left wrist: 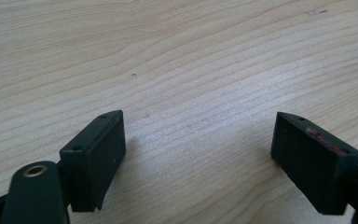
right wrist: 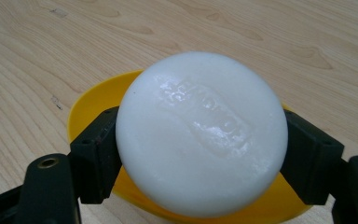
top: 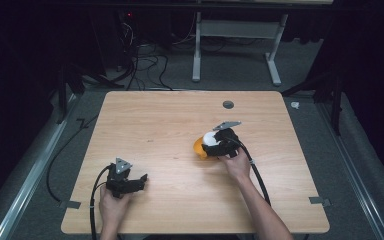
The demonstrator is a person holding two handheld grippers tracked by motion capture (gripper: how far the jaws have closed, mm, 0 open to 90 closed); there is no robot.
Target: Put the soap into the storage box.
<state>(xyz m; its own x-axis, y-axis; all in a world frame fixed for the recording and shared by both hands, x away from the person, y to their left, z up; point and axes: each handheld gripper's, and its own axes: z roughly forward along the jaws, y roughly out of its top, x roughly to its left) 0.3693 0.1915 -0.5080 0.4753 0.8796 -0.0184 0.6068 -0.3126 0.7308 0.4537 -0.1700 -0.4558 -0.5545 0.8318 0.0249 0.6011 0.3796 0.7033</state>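
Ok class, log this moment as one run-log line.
right gripper: shut on soap, over yellow dish | left gripper: open, idle | table

wooden table (top: 170, 125) | grey floor (top: 240, 75) – cables (top: 140, 60) | dark room

Parted hand-held gripper (left wrist: 198, 158) over table (left wrist: 177, 56)

White soap (right wrist: 200, 135), yellow bowl (right wrist: 93, 100), black claws, pale wood-grain table (top: 155, 120).
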